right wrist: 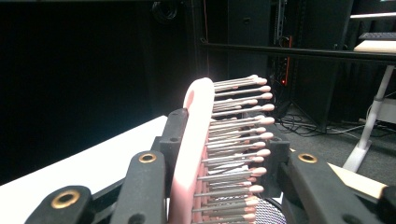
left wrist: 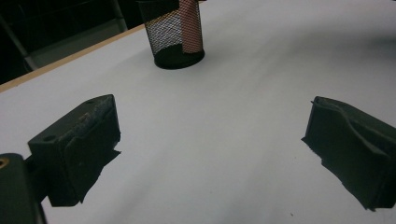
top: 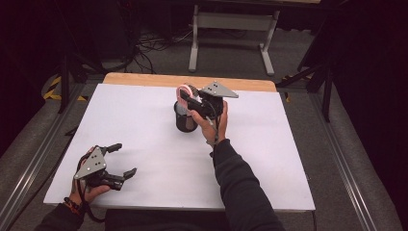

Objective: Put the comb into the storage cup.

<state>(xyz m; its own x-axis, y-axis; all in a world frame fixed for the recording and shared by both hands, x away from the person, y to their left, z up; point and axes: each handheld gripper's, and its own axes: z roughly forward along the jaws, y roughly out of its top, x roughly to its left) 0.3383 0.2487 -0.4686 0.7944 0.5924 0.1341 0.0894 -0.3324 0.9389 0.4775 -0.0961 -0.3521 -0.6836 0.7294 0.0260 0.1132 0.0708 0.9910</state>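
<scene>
Right gripper (top: 188, 102): jaws clamped on pink plastic hairbrush (right wrist: 196, 140), metal bristles ball-tipped, standing upright in black cylindrical wire-mesh cup (top: 184, 118). Left gripper (top: 122, 161): jaws apart, nothing between, well nearer than cup on smooth white tabletop (top: 144, 134).

White table top (top: 144, 125), wooden edge (top: 144, 79), grey stand (top: 231, 21), perhaps cables (top: 149, 48)

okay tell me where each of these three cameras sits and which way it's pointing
High view: above the person's side, looking down at the white table; both forearms and grippers show.
Left gripper view: low over the table, facing the black mesh cup; open jaws.
Right gripper view: looks along jaws clamping the pink bristled hairbrush.
All three share the cup.
</scene>
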